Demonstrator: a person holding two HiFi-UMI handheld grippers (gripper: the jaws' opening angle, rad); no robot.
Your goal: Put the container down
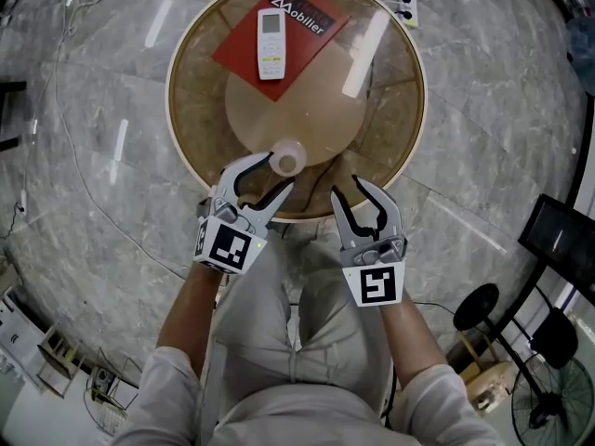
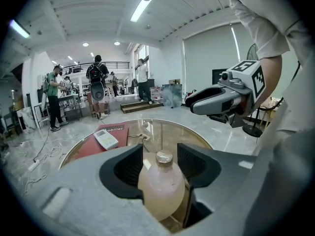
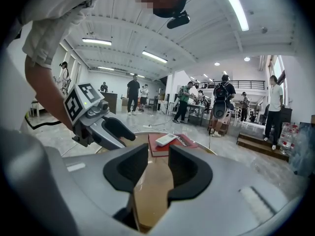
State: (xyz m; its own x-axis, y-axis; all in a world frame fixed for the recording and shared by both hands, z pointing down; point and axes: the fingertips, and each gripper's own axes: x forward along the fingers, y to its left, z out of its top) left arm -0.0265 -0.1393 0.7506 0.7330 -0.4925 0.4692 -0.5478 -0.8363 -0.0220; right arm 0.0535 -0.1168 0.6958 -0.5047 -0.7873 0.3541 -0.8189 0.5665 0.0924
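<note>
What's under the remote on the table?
A red booklet with white print lies under the remote, flat on the glass tabletop. The part of its cover beneath the remote is hidden.

The remote (image 1: 271, 43) lies on what seems a book (image 1: 311, 21), behind the container (image 1: 288, 161).

Grey marbled stone floor (image 1: 93, 156), white veins all over. The round glass-topped wicker table (image 1: 175, 110) shows tan, with a cream rim. At its twelve o'clock there's a flat red book (image 1: 237, 54) with white lettering, and a white plastic remote control (image 1: 271, 45). At six o'clock, the pale pink translucent bottle-shaped container (image 1: 286, 161) with its beige cap. Left gripper (image 1: 279, 171) and right gripper (image 1: 351, 193) are grey with black pads, and their cubes carry black-and-white squares.
</note>
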